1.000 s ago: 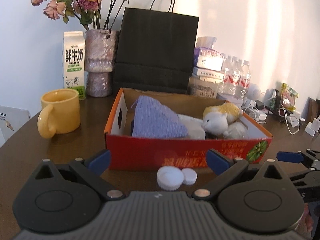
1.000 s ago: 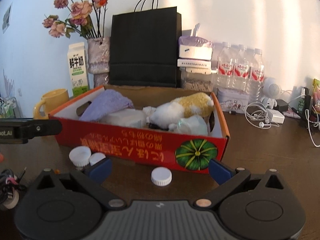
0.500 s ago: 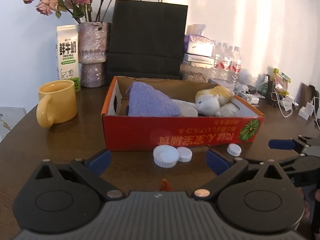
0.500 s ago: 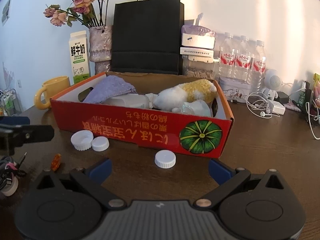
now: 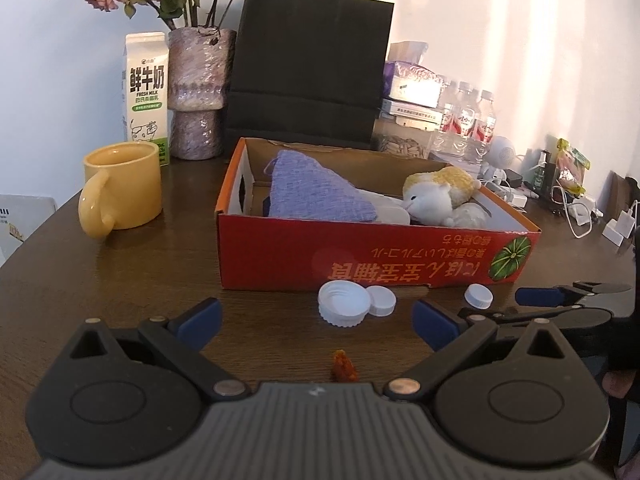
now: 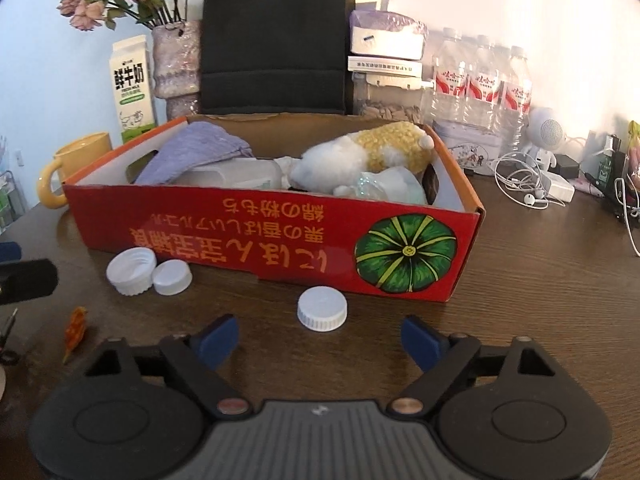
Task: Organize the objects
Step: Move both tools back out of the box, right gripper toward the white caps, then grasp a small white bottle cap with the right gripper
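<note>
Only the right view shows the right gripper closing, empty, near a lone cap; the left gripper gapes wide.

The dark wooden surface carries a red cardboard box, a yellow mug, a milk carton and a vase. In front of the box lie 3 white caps and an orange scrap.

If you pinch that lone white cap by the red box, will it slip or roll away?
The lone white cap lies flat, so it probably won't roll. Its ridged rim should help the closing right hand-held gripper hold it. It looks light, so a nudge may slide it on the smooth table.
</note>
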Demonstrator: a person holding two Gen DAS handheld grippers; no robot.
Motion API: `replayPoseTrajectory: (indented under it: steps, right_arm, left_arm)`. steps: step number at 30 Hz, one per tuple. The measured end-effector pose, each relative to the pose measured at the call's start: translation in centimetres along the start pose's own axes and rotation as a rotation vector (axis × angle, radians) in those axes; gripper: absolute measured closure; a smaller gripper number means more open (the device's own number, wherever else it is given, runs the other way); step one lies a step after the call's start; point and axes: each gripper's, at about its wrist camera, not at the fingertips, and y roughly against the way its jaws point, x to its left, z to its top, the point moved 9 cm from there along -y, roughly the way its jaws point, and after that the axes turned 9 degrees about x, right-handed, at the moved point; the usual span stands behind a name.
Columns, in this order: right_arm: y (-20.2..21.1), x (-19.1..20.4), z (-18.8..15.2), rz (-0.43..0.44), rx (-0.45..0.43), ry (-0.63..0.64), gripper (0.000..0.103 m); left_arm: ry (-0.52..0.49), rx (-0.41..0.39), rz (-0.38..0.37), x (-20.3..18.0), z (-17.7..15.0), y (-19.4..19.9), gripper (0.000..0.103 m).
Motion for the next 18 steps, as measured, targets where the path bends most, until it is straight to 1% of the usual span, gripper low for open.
replayPoseTrajectory:
  steps: [6,8,10,11,13,15,18]
  right_arm:
    - [-1.0,-0.2,0.6,0.007,0.008,-0.018,0.023]
    - [-1.3,-0.2,0.9,0.010,0.003,-0.021,0.027]
    - [-1.4,-0.1,1.1,0.013,-0.005,-0.019,0.038]
    - [-1.4,0.0,1.2,0.014,-0.008,-0.015,0.041]
    - [-1.4,0.2,1.3,0.019,-0.014,-0.010,0.051]
    - [-1.4,0.4,1.4,0.024,-0.016,-0.004,0.057]
    - [-1.2,0.8,1.4,0.032,-0.022,0.011,0.076]
  left_arm:
    - [0.010,0.004,0.008,0.3,0.0,-0.3,0.000]
    - [0.013,0.006,0.010,0.3,0.0,-0.3,0.000]
    - [0.015,0.004,0.011,0.4,0.1,-0.3,0.000]
    - [0.016,0.003,0.012,0.4,0.1,-0.3,0.000]
    - [0.015,0.002,0.012,0.4,0.1,-0.3,0.000]
    - [0.013,0.004,0.011,0.4,0.0,-0.3,0.000]
    - [0.013,0.006,0.013,0.4,0.0,-0.3,0.000]
